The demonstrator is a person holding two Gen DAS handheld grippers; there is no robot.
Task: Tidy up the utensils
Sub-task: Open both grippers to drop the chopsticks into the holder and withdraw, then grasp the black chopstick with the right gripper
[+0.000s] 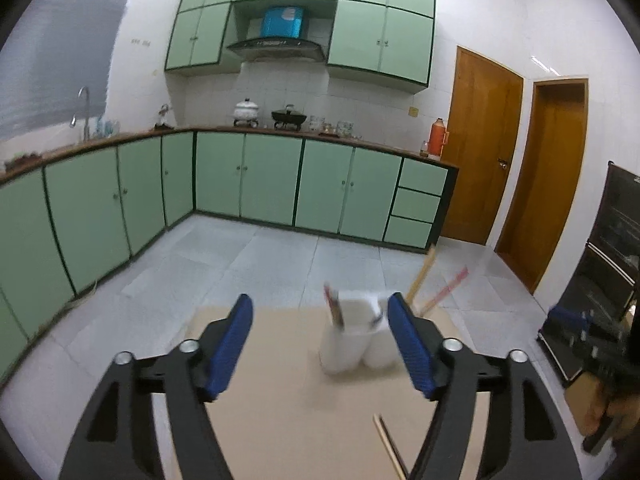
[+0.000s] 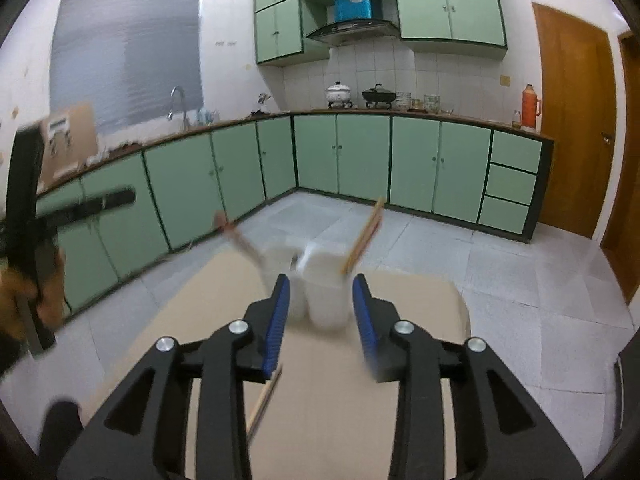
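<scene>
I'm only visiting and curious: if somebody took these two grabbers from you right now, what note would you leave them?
Left gripper: open, holding nothing.
Right gripper: open, narrower, holding nothing.
Two white cups stand side by side on the cardboard-topped table, just ahead of both grippers.
Done: utensils already stand in the cups, among them wooden chopsticks; the pictures are blurred, so I cannot count them.
Left: one loose pair of chopsticks lies on the table near the grippers, not yet in a cup.
</scene>
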